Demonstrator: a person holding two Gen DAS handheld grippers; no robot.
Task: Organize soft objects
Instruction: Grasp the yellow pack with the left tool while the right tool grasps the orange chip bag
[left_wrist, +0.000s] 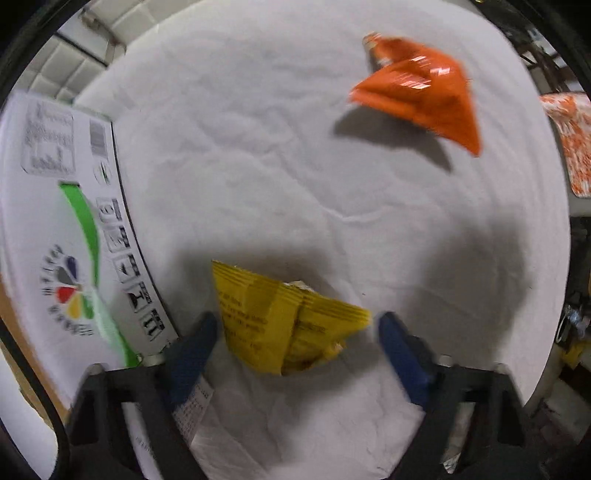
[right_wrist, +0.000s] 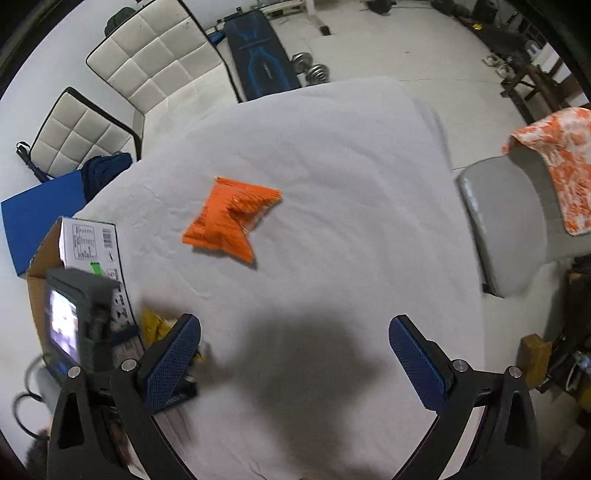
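Observation:
A yellow snack packet (left_wrist: 284, 325) lies on the white cloth between the open blue fingers of my left gripper (left_wrist: 297, 328); the fingers stand apart from it on both sides. An orange snack packet (left_wrist: 421, 92) lies further off at the upper right. In the right wrist view the orange packet (right_wrist: 231, 221) lies mid-table, well ahead of my right gripper (right_wrist: 295, 347), which is open and empty above the cloth. The left gripper's body (right_wrist: 81, 325) and a bit of the yellow packet (right_wrist: 155, 326) show at the left.
A white printed cardboard box (left_wrist: 62, 236) stands at the table's left edge, also in the right wrist view (right_wrist: 92, 243). A grey chair (right_wrist: 517, 221) with an orange-white cloth (right_wrist: 557, 162) stands right. White padded chairs (right_wrist: 147, 59) and a blue bench (right_wrist: 258, 59) stand beyond.

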